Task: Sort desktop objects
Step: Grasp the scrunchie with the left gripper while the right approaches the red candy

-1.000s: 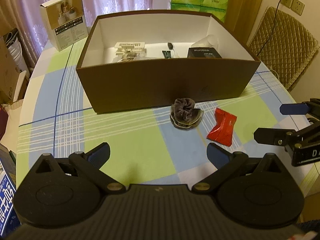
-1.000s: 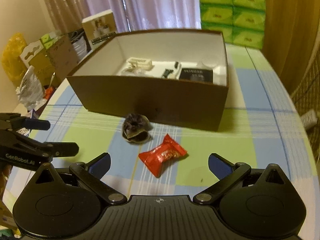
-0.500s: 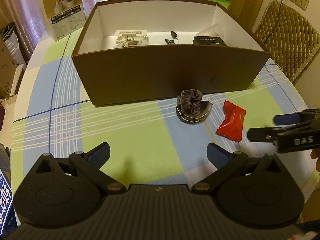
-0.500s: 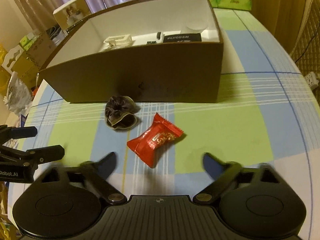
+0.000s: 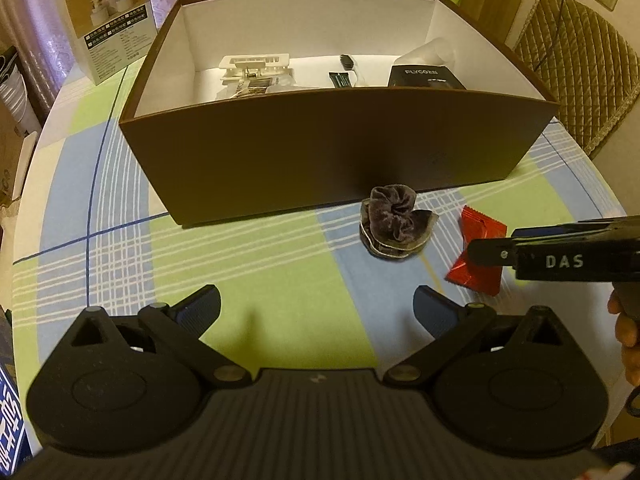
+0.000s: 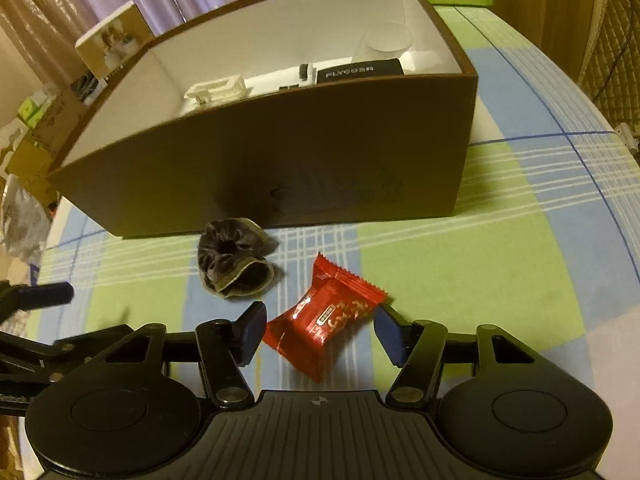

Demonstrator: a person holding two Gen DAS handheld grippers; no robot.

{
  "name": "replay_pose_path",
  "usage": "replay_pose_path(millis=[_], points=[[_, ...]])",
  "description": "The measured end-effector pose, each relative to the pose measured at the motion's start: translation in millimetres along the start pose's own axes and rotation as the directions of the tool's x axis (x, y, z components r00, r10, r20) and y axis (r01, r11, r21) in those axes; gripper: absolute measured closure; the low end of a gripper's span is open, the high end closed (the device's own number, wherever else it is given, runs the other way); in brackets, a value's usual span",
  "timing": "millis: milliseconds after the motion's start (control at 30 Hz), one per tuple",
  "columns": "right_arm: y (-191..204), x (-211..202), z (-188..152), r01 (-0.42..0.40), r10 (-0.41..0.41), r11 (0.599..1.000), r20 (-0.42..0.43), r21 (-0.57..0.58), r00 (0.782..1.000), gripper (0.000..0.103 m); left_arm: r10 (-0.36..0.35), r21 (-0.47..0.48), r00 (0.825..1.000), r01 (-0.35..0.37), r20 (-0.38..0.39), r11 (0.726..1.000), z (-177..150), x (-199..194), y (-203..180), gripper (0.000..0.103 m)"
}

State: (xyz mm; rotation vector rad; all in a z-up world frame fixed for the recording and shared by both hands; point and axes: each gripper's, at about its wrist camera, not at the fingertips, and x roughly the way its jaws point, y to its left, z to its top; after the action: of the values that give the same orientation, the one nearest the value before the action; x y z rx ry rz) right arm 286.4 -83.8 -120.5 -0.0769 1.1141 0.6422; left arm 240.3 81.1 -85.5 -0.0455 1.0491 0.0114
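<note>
Left wrist view: my left gripper (image 5: 316, 304) hangs wide and empty over bare tablecloth (image 5: 264, 264), with the dark scrunchie (image 5: 394, 226) far-right of it before the brown box (image 5: 332, 148), and the red snack packet (image 5: 478, 256) further right, partly under my right gripper (image 5: 480, 246), whose jaw gap I cannot tell here. Right wrist view: my right gripper (image 6: 320, 332) is half-open with both pads flanking the red snack packet (image 6: 330, 316), not yet pinching; its long axis runs near-left to far-right, skewed across the jaws, so I judge the right hand far nearer it.
</note>
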Motion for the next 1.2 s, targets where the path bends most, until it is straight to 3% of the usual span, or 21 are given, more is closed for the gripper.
replay_pose_path(millis=[333,767,833,967,1200], points=[[-22,2,-5,0.049,-0.049,0.997,-0.002,-0.057,0.999,0.071,-0.01,0.009,1.0,0.01,-0.007,1.0,1,9,-2,0.002],[-79,-24,-5,0.138,-0.139,0.99,0.025,0.019,0.99,0.072,-0.091,0.143,0.994,0.081,0.058,0.986,18,31,-35,0.006],[-82,-26,-4,0.132,-0.133,0.991,0.025,0.021,0.991,0.071,-0.102,0.169,0.992,0.089,0.073,0.982,23,40,-40,0.008],[-87,-31,-5,0.157,-0.159,0.987,0.043,0.042,0.986,0.045,-0.111,0.217,0.989,0.088,0.098,0.972,29,55,-50,0.016],[-97,-37,-8,0.171,-0.176,0.982,0.057,0.079,0.983,0.037,-0.12,0.247,0.988,0.093,0.096,0.965,29,76,-58,0.037]])
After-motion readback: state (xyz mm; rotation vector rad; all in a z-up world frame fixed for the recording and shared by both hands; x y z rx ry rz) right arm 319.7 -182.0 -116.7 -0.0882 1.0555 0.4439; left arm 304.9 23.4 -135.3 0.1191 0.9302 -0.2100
